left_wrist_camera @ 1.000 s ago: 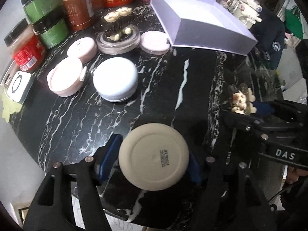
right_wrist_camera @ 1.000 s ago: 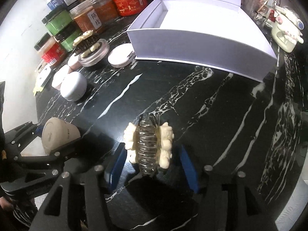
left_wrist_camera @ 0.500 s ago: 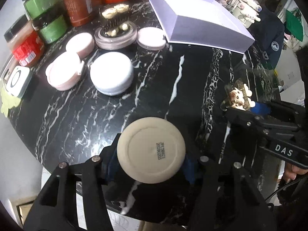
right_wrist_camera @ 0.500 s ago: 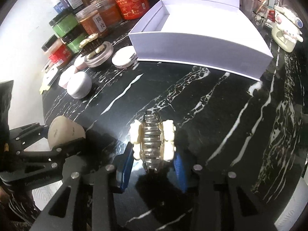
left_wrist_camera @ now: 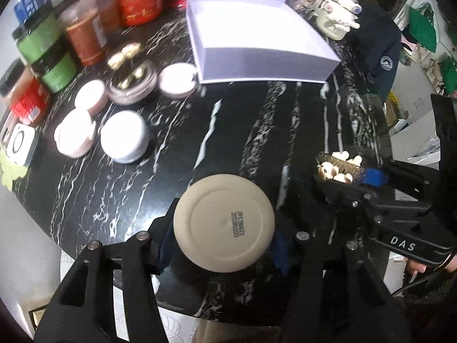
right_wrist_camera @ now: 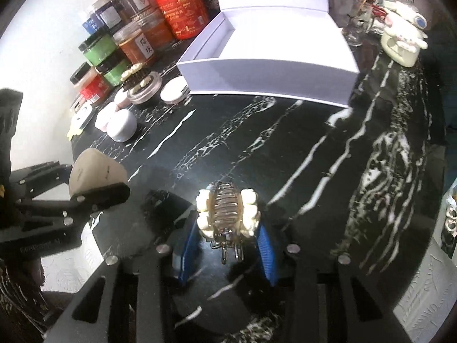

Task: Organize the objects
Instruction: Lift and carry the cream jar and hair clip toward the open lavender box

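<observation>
Currently both claws loaded, clear of black marble table (right_wrist_camera: 328, 148). Left gripper (left_wrist_camera: 222, 238) clamped on beige round jar (left_wrist_camera: 224, 223); right gripper (right_wrist_camera: 228, 237) clamped on hair claw clip (right_wrist_camera: 228, 213). Risks, as judged: smooth jar sliding between pads; clip teeth snagging on white open box (right_wrist_camera: 268, 83) rim; grippers close together, collision possible.

blurred: jars (left_wrist_camera: 85, 40) left of white box (left_wrist_camera: 265, 65) | hidden: left gripper (left_wrist_camera: 224, 240) pads behind beige container (left_wrist_camera: 224, 223)

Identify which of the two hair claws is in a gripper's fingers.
The hair claw clamped in the right gripper, above the black table. The other hair claw rests on the clear round dish by the jars.
</observation>
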The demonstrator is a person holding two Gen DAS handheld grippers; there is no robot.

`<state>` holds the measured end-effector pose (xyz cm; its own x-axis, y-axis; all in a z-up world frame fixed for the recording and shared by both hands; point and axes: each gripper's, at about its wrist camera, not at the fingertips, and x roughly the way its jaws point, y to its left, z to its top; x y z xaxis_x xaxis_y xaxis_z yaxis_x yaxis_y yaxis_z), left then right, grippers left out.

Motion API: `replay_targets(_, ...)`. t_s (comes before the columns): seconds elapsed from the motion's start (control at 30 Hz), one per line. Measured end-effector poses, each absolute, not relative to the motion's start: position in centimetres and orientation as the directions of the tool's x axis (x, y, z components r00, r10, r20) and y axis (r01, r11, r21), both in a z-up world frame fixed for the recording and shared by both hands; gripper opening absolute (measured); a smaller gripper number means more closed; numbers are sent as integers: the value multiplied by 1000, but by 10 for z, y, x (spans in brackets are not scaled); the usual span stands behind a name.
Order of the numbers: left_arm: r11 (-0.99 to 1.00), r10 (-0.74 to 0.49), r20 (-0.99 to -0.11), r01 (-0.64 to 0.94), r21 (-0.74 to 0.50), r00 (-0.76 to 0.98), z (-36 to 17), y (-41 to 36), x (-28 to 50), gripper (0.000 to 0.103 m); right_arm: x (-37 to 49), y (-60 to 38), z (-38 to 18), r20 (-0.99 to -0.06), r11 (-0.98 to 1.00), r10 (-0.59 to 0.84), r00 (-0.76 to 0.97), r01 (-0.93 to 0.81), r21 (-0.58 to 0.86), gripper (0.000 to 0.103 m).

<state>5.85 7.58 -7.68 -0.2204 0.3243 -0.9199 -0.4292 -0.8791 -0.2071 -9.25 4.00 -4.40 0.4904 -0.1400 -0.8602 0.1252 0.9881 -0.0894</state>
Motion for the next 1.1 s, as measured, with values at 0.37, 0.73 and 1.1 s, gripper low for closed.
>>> replay_targets(0.37,-829,372,-901,-516,-214,-224,-38,107,57,53,-115,29,-3,-829,979,-191,526,165,-121,40)
replay_targets(0.73,-759,439,-878,-602,-249,-191,-15,136,41,53,-113,22,32,-799,960,-269,537,215,-179,40)
replay_targets(1.1,-677,470,-876,-679,-283,-103,-16,159,15,53,-91,17,40,-806,941,-314,503,278,-193,40)
